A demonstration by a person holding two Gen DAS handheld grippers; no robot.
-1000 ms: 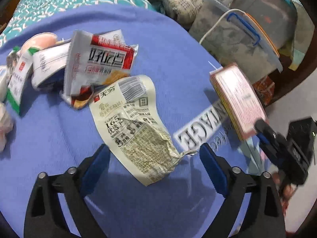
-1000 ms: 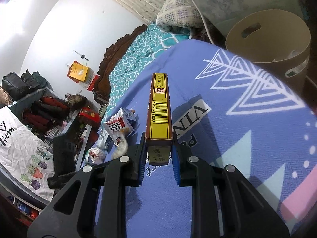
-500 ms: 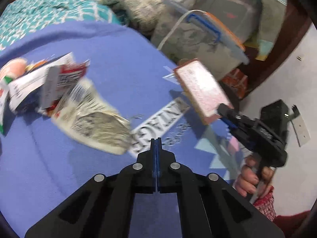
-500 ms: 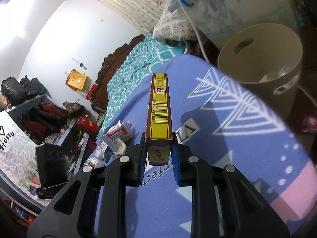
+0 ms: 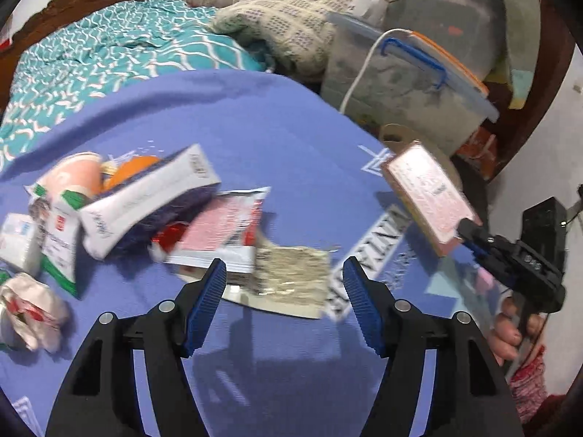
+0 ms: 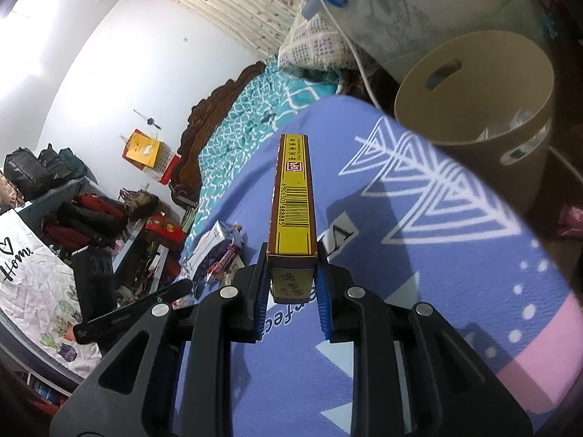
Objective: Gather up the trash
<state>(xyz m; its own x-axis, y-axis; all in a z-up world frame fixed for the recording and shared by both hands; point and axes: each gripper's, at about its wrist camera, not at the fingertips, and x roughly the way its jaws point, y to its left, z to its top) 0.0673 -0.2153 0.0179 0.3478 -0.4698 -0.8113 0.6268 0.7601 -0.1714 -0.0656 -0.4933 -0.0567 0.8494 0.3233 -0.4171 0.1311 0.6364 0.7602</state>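
My left gripper point(image 5: 284, 273) is open and empty, hovering just above a crumpled cream wrapper point(image 5: 291, 276) that lies flat on the blue mat point(image 5: 255, 116). A red-and-white wrapper point(image 5: 222, 233), a white-and-purple packet point(image 5: 145, 196) and a peach cup point(image 5: 69, 174) lie in a pile to its left. My right gripper point(image 6: 291, 284) is shut on a flat yellow-and-brown box point(image 6: 295, 196), held above the mat; it also shows in the left wrist view point(image 5: 430, 196). A beige trash bin point(image 6: 473, 109) stands beyond the mat's edge, ahead and right of the box.
A crumpled tissue point(image 5: 29, 309) and a green-and-white packet point(image 5: 58, 233) lie at the far left. A clear storage bin point(image 5: 408, 87) with a white cable stands behind the mat, beside a teal bedspread point(image 5: 109, 58). The mat's right edge drops to the floor.
My left gripper was open, snapped shut on nothing, and is open again, now lower over the cream wrapper. My right gripper carried the box closer to the beige bin.
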